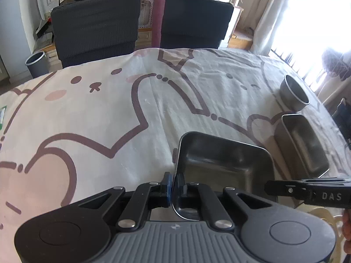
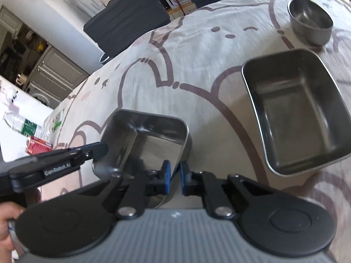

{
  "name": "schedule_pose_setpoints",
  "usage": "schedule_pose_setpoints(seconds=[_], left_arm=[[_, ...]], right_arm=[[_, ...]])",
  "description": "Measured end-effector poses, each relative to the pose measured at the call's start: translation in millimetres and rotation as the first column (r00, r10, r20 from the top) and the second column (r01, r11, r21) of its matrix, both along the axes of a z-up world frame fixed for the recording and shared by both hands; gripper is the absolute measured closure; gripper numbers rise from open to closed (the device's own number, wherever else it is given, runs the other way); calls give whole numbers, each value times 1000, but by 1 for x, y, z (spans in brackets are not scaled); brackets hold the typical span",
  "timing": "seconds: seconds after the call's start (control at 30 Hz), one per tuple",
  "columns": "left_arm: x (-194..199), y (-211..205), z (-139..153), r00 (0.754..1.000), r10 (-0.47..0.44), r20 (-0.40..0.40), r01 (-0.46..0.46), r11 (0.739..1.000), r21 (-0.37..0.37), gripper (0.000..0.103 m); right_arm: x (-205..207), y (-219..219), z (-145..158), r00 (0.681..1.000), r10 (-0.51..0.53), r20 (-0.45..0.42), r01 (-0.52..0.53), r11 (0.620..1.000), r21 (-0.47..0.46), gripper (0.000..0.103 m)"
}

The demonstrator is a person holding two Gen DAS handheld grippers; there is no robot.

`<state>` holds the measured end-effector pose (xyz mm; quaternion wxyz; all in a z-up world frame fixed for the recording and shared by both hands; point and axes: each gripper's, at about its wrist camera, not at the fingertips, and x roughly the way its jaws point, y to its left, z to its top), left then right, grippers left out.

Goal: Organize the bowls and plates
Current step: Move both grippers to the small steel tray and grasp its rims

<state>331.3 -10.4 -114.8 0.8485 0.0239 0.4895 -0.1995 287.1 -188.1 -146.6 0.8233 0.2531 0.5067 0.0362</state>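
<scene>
the left claw (image 1: 174,183) is pinched onto the near left wall of the small square steel tray (image 1: 221,160), its blue pads either side of the thin rim. in the right wrist view the right claw (image 2: 174,176) straddles the near right wall of the same tray (image 2: 144,135), pads drawn close with the rim between them; whether they press firmly i cannot tell. the tray sits near the front edge of the table (image 1: 98,118), on a loose cartoon-print cloth (image 2: 197,50).

the main risk, as i judge it, is the grip itself: both claws hold only a slim, slick metal lip, so an uneven lift could tip the tray or let one wall slide out of the pads. if the two hands pull apart or rise unequally, the tray could twist free and clatter down. the cloth is wrinkled and could drag with anything slid across it.

just beyond, to the right, lies the larger rectangular tray (image 2: 296,109), the likely nesting target; a skewed lowering could catch rim on rim. farthest, the round steel bowl (image 2: 310,22) stands near the far right edge, where a careless swing could knock it off.
</scene>
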Motion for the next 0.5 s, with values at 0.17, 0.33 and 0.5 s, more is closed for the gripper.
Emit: schedule_pose_setpoints(seconds=[0.17, 0.33, 0.5], left_arm=[[-16, 8, 15, 999, 6, 34, -5, 1000, -23, 99], [-36, 30, 36, 997, 52, 63, -48, 996, -71, 100], [-62, 58, 62, 988, 118, 102, -106, 987, -121, 100]], right_arm=[[-2, -1, 7, 1000, 11, 26, -11, 1000, -9, 93], [-7, 1, 19, 997, 34, 69, -36, 999, 32, 94], [-16, 16, 34, 990, 71, 120, -80, 994, 75, 94]])
